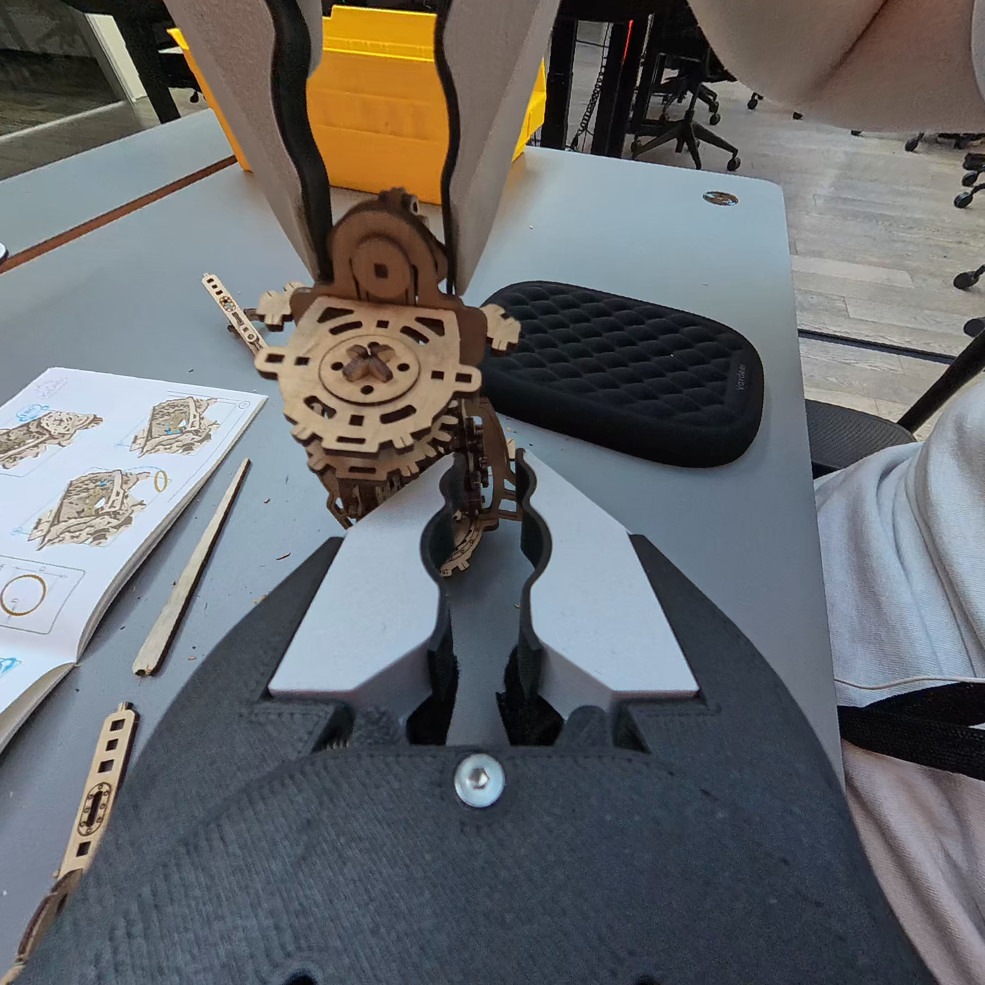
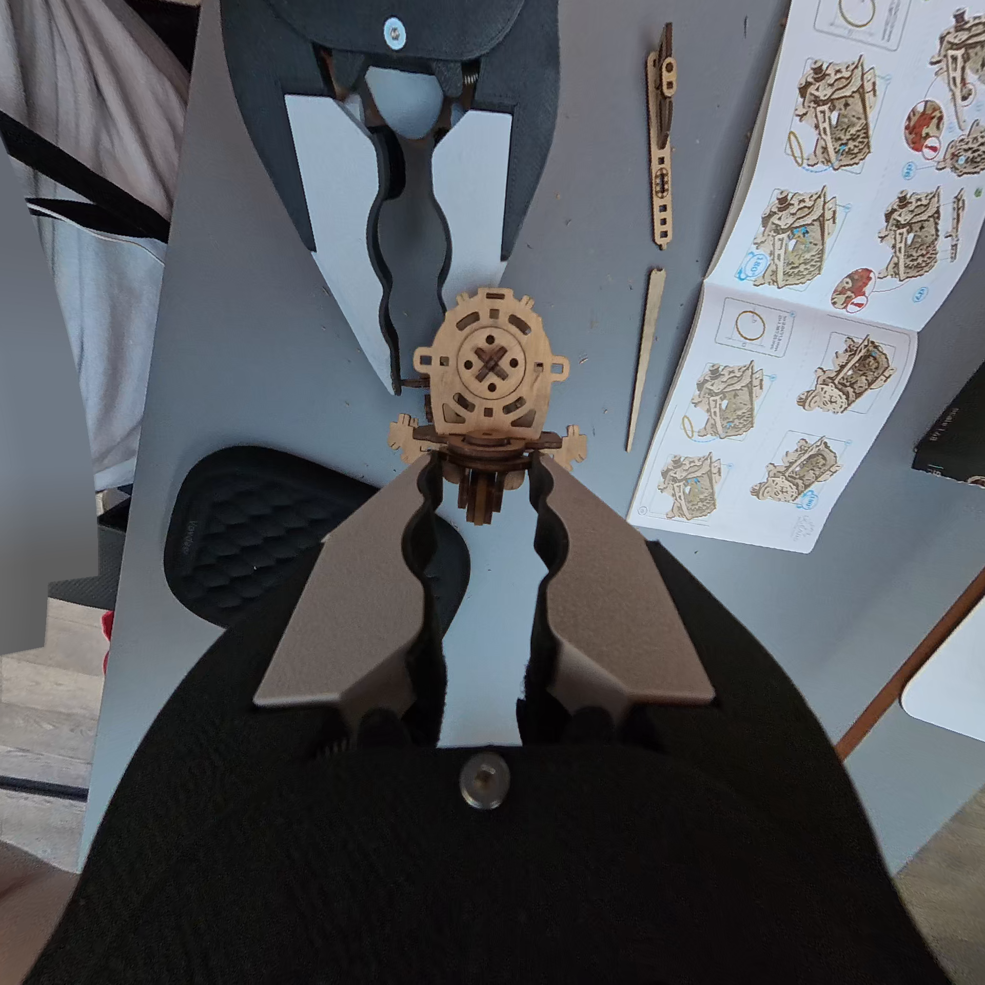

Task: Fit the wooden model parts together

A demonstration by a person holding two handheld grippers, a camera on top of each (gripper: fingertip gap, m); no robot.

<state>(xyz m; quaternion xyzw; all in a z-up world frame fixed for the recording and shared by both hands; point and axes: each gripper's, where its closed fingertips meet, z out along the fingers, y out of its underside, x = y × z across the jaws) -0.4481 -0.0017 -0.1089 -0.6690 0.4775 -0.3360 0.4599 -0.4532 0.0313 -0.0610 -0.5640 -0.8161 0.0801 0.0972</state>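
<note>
the right tool (image 2: 482, 469) is clamped on the wooden model (image 2: 487, 394) while the left tool (image 1: 487, 479) grips its far edge thinly, so twisting could snap a tab or drop it onto the tabletop (image 2: 575, 224).

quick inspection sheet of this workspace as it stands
surface: grey table, wood crumbs scattered.
job's things: brown laser-cut wooden model held off the table between both tools.
clutter: open instruction booklet, thin pointed wooden stick, slotted wooden strip, black quilted pad, yellow plastic bin.
grippers: right tool shut on the model's base; left tool at its other end, grip unclear.
cables: nothing seen.
surroundings: wheeled office chairs, wood-look floor.
</note>
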